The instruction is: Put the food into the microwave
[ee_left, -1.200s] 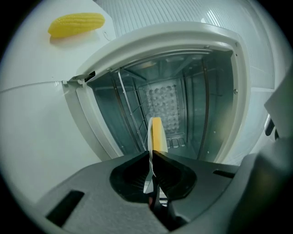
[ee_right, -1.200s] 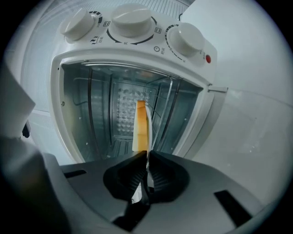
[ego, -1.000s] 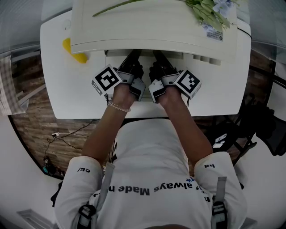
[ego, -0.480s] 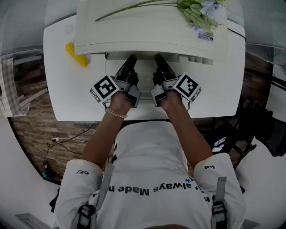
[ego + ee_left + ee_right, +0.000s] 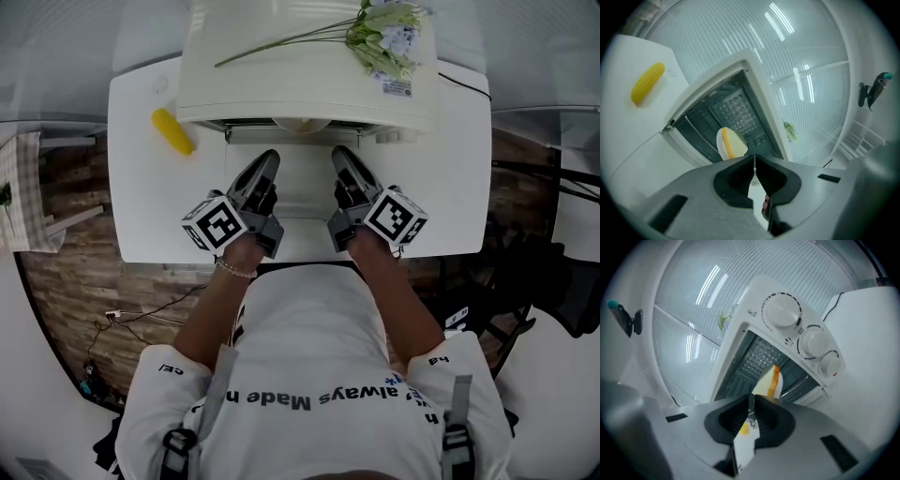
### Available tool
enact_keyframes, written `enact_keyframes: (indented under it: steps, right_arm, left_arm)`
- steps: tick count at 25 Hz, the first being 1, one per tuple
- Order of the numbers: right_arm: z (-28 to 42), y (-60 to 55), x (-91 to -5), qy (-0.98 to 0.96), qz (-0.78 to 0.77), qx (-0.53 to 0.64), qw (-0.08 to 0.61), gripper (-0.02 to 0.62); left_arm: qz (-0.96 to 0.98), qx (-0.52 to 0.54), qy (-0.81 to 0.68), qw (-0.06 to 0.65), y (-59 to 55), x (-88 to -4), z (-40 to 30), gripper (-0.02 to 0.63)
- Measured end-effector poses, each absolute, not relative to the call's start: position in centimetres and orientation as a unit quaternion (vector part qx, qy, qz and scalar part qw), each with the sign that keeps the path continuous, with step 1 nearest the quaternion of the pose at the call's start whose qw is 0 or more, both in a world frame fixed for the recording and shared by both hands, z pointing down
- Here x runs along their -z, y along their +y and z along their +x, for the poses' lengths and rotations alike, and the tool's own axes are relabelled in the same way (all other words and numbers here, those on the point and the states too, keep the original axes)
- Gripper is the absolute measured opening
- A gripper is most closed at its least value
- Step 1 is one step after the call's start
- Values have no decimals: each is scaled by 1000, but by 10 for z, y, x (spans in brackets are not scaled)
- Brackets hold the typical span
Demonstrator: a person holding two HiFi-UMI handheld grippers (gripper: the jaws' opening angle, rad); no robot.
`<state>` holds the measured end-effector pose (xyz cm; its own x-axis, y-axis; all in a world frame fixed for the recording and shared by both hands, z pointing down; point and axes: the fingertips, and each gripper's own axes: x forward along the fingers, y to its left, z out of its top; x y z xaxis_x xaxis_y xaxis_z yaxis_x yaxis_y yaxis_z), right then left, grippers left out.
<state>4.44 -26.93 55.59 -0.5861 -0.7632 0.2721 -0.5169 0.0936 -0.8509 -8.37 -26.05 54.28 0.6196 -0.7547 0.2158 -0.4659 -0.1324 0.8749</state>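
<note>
**A:** What takes up most of the head view?

**B:** A white table (image 5: 450,169). A microwave (image 5: 300,84) stands at top centre, with its door (image 5: 300,187) folded down flat toward the person.

**A:** And the tongs?

**B:** The left tongs (image 5: 269,157) and right tongs (image 5: 339,152) hover side by side over the door, tips toward the opening. Each gripper view shows its jaws pressed together with nothing between them.

**A:** Where is the food?

**B:** A plate (image 5: 302,124) of pale food with an orange stripe sits inside the microwave, straight ahead of both tongs. A corn cob (image 5: 173,131) lies on the table at upper left, just beside the microwave. Its long axis slants from upper left to lower right. The left tongs are nearer, so fetching it is probably their job.
</note>
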Motion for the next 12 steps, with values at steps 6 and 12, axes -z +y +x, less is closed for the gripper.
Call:
enact_keyframes:
  steps: [6, 12]
  right_arm:
    - [51, -255, -505, 778, -429, 447, 107, 35]
    - [56, -239, -454, 824, -422, 370, 81, 34]
  left_arm:
    - [783, 124, -413, 448, -242, -492, -84, 15]
    - [815, 113, -414, 389, -223, -446, -81, 15]
